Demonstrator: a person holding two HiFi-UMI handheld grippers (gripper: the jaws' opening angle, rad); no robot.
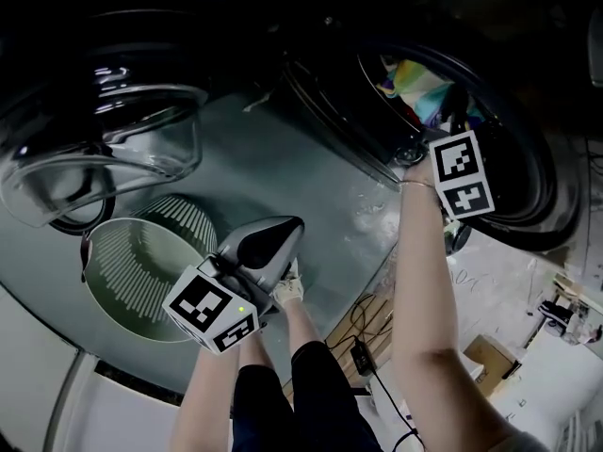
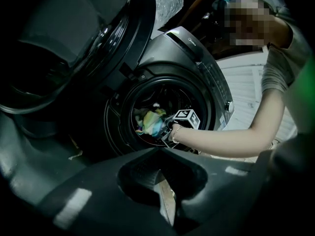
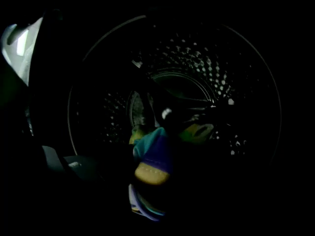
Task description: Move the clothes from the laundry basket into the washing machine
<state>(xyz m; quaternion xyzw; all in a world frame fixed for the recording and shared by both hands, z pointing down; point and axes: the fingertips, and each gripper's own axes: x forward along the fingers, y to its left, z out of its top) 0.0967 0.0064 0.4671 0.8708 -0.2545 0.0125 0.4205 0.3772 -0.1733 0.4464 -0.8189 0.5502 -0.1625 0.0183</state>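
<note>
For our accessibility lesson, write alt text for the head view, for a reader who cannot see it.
Seen from above, a person's right gripper reaches into the open washing machine, where colourful clothes lie in the drum. The left gripper is held lower, near a pale green laundry basket that looks empty, beside the open glass door.

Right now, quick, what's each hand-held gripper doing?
Left hand-held gripper: closed, empty.
Right hand-held gripper: looks closed on the cloth, inside the drum.
</note>
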